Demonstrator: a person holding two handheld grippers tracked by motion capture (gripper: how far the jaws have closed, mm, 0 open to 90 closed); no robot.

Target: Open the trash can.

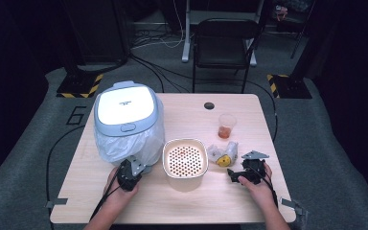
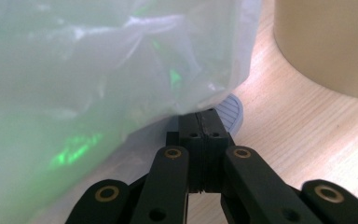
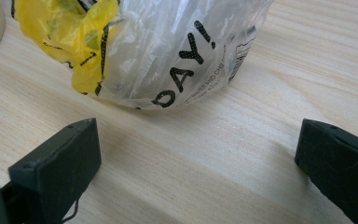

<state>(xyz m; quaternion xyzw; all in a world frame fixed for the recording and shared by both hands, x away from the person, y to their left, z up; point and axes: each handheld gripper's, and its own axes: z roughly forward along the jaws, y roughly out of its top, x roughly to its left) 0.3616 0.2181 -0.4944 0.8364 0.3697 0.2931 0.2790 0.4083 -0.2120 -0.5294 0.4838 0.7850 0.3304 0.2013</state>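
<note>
left gripper (image 2: 200, 123): jaws fully closed, nothing seen held, tips at the hem of the translucent white plastic liner bag (image 1: 124, 143) of the grey lidded bin, near the surface's left front corner.
right gripper (image 3: 196, 154): jaws wide apart, empty.
target: crumpled clear-and-yellow printed plastic wrapper (image 3: 144, 51) lies just ahead of the right jaws, toward the surface's right edge.
nearer hand: right.

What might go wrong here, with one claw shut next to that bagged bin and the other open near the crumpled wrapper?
The left gripper is shut at the hem of the bin liner; a pull could tear the thin plastic or drag the bin.

The right gripper stands open short of the crumpled wrapper, which may slide away instead of being caught.

A wide sweep could tip the plastic cup of drink.
</note>
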